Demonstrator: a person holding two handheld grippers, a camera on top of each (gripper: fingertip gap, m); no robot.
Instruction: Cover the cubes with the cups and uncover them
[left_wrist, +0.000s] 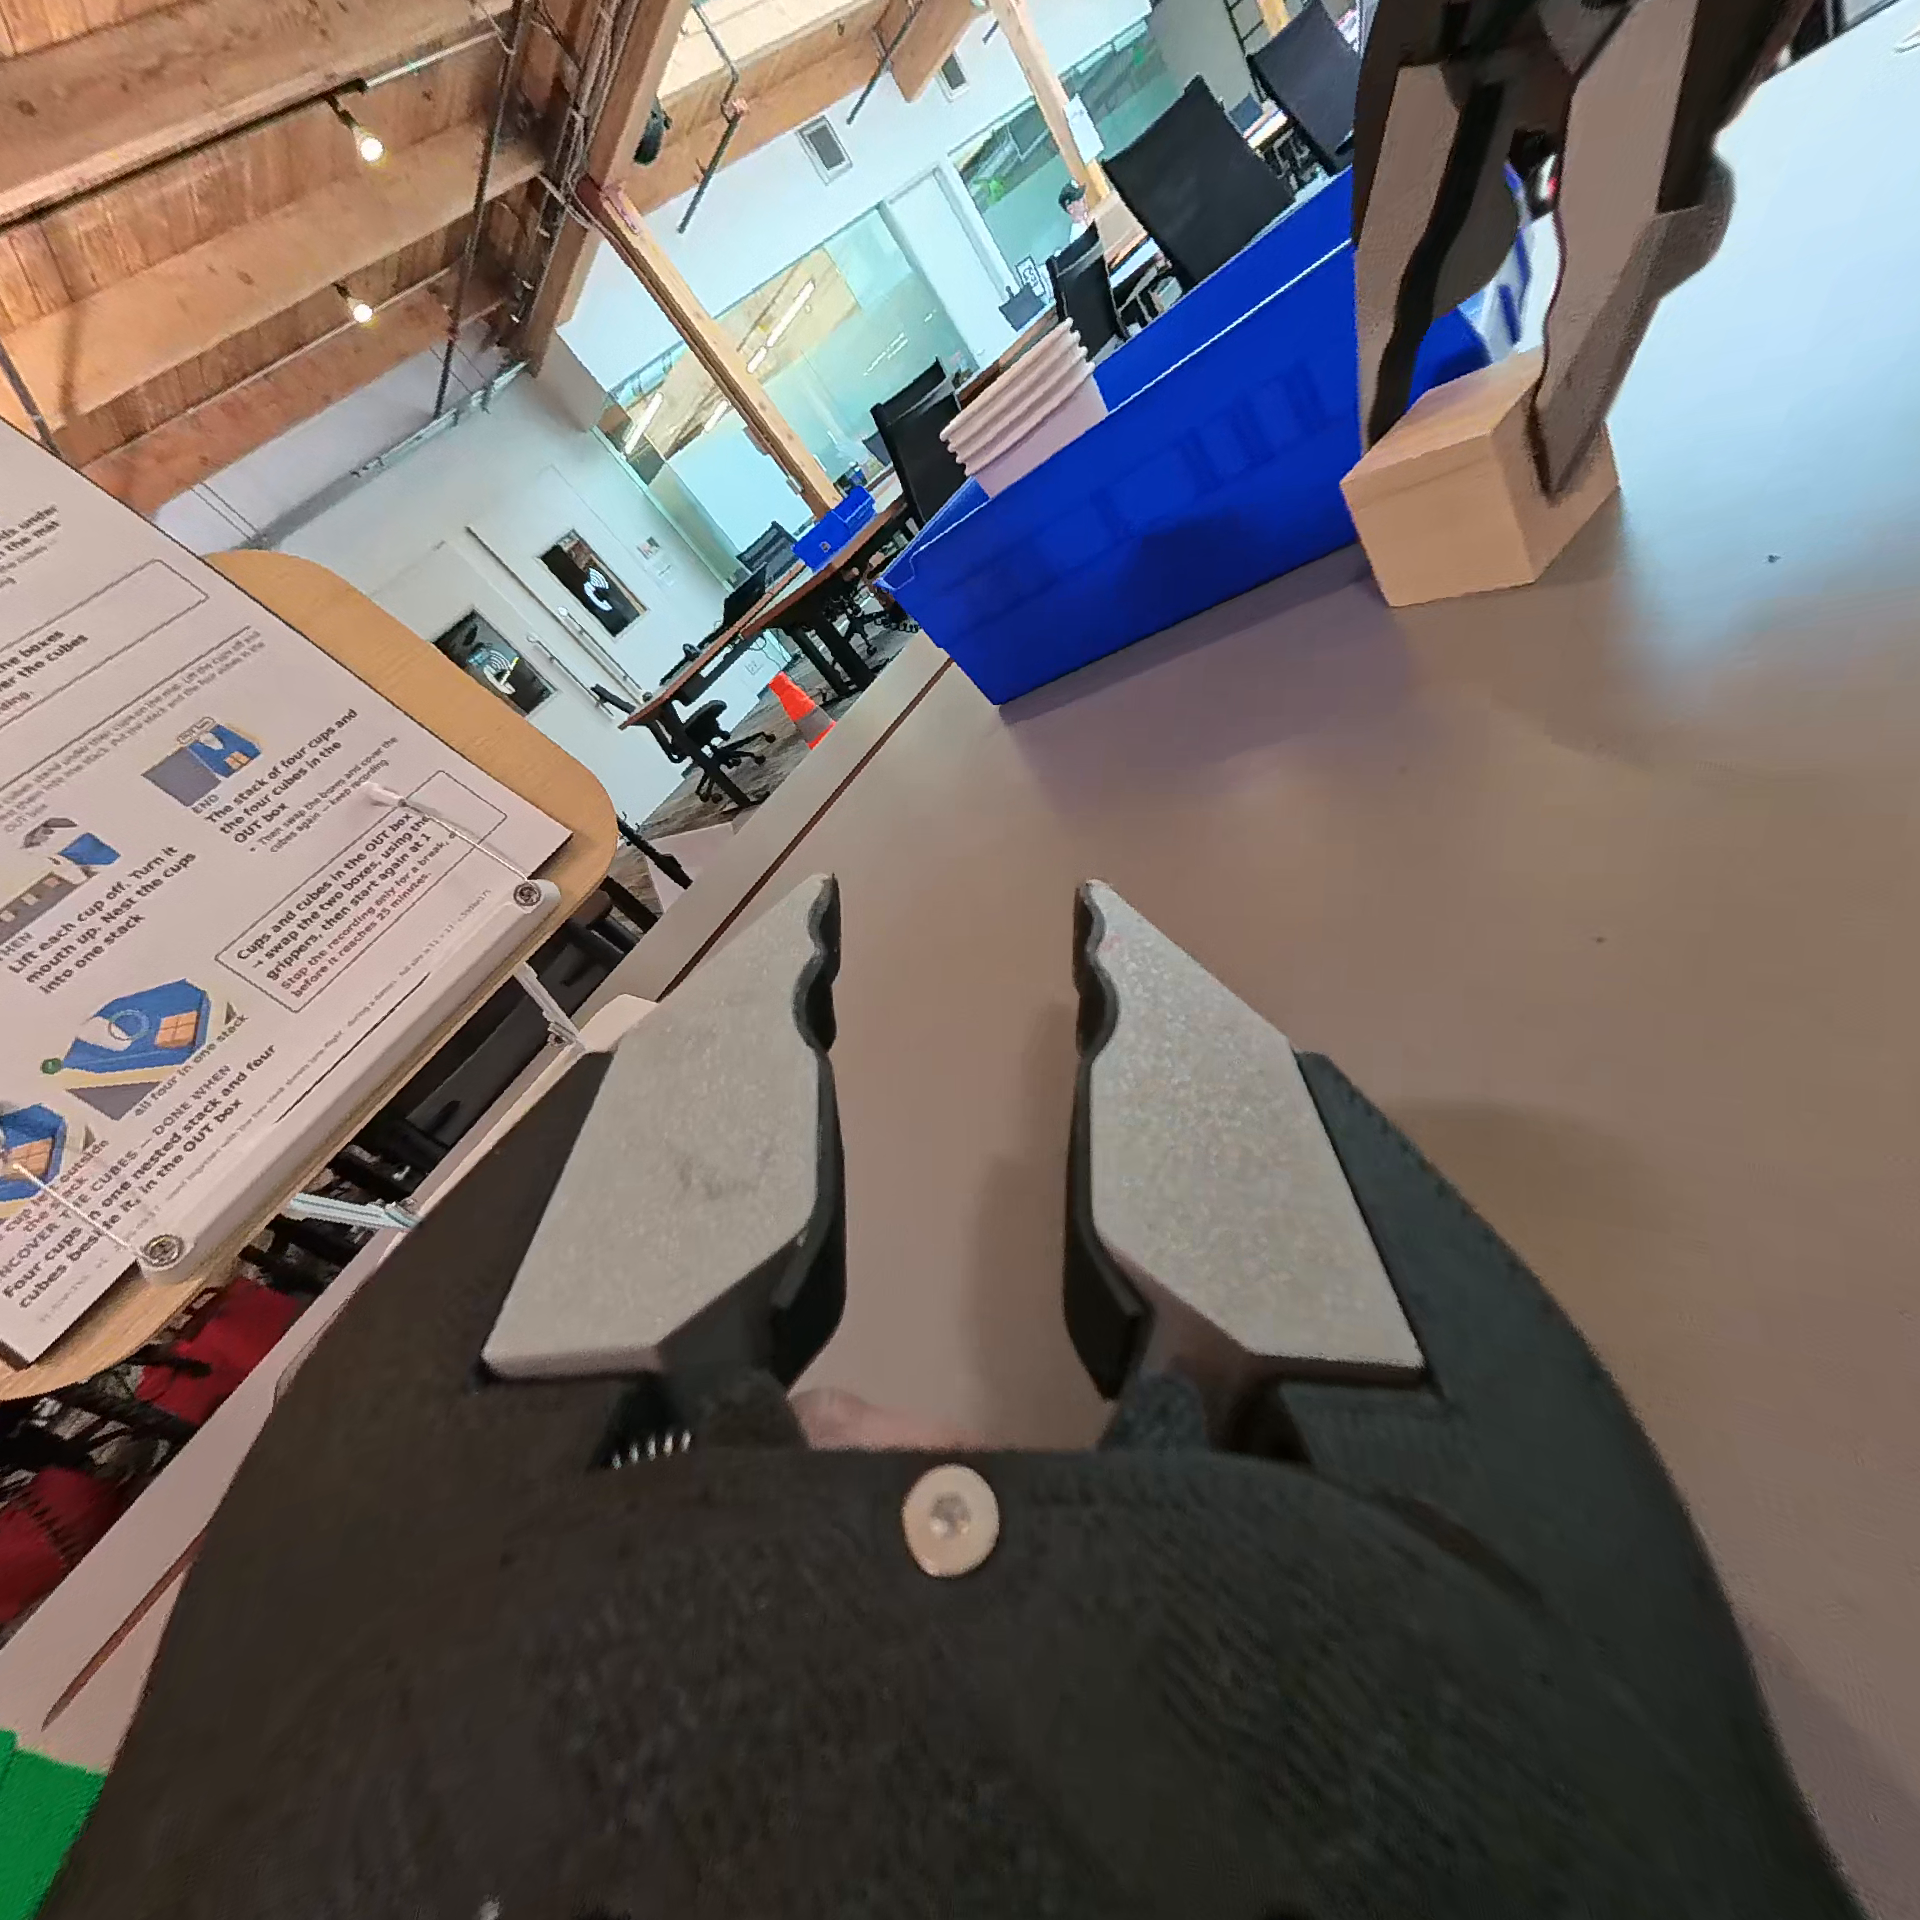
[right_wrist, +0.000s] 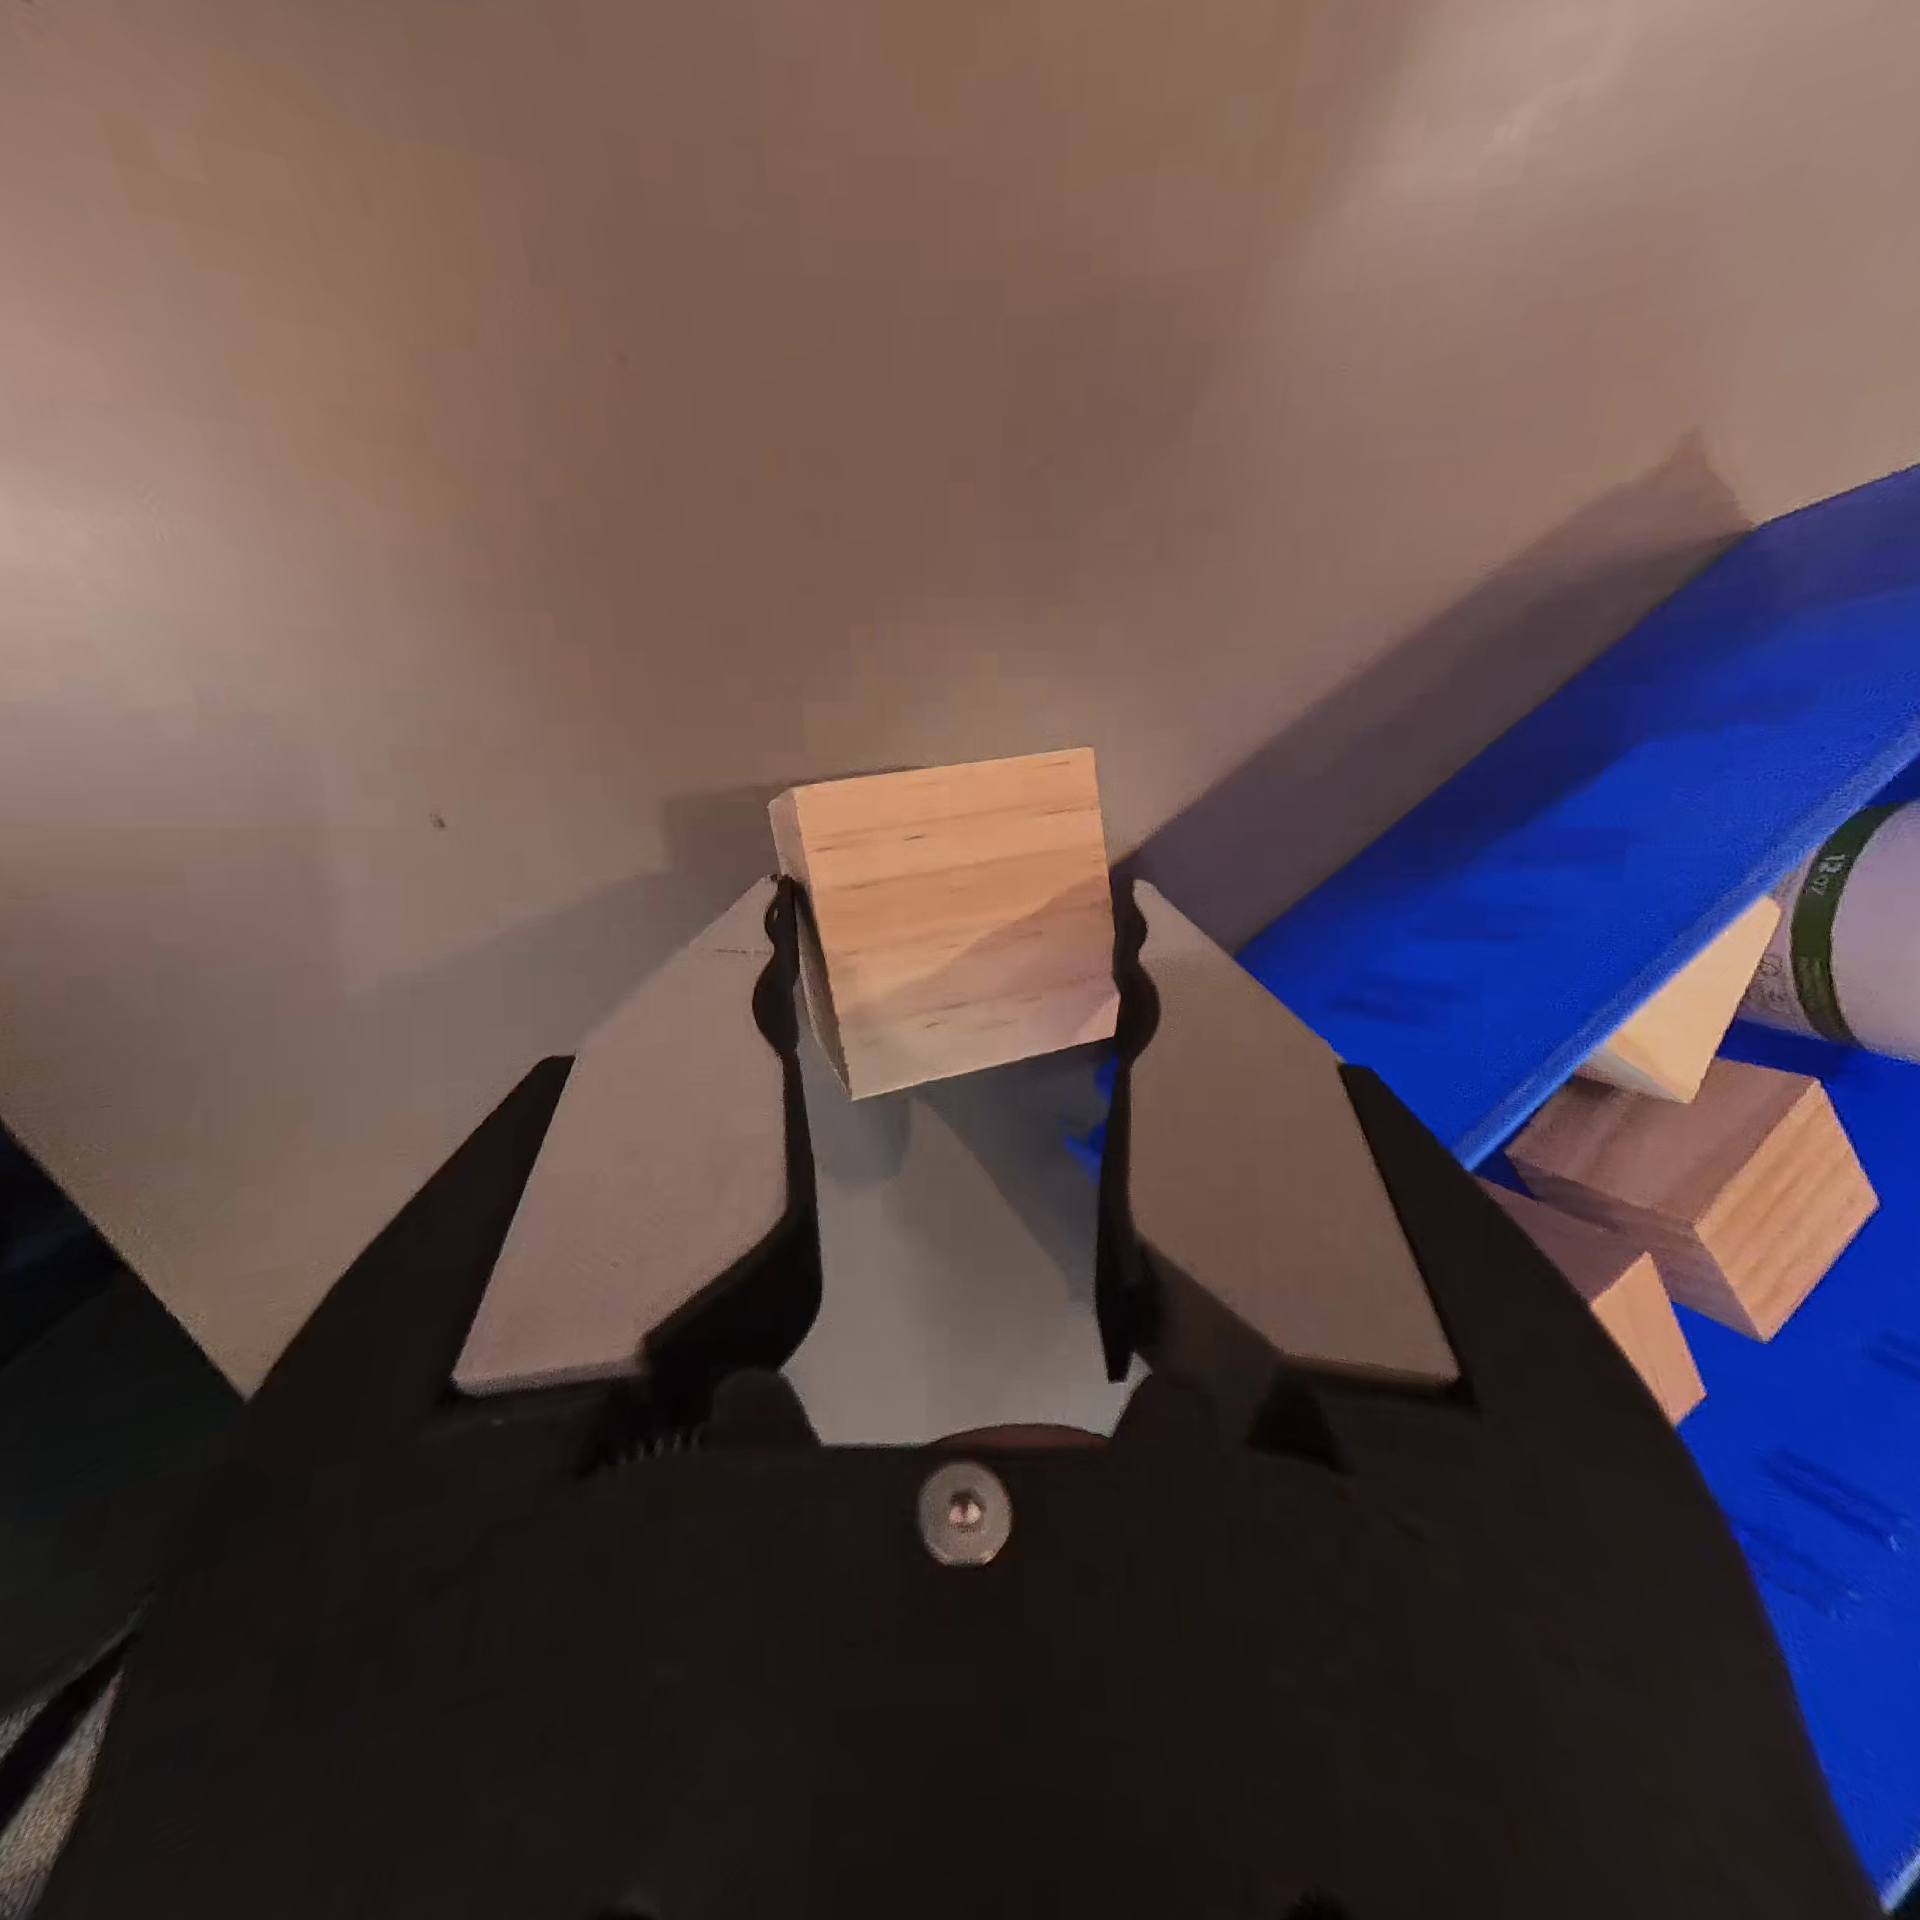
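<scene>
A printed instruction sheet (left_wrist: 208, 935) with small diagrams stands clipped to a rounded wooden board (left_wrist: 499, 727) at the left; its wording is left aside here. A white cup (right_wrist: 1870, 945) lying in the blue bin (right_wrist: 1621, 883) bears a green printed band.

The cube (right_wrist: 951, 914) is pale, smooth-sawn wood with fine straight grain and crisp edges. It sits on the grey table (right_wrist: 520, 416), just beside the bin's outer wall, turned slightly askew. The right gripper (right_wrist: 956, 956) reaches down around it — the left pad (right_wrist: 781, 935) touches the cube's edge, while the right pad (right_wrist: 1132, 966) lies very close to the opposite face; whether it presses I cannot tell. From the left wrist view the same fingers straddle the cube (left_wrist: 1475, 488) on the tabletop.

More wooden cubes (right_wrist: 1704, 1195) lie jumbled inside the bin, and a nested stack of white ribbed cups (left_wrist: 1023, 416) rises from its far end.

The left gripper (left_wrist: 956, 935) hovers over bare table, its grey wavy-edged fingers partly spread — nothing between them.
</scene>
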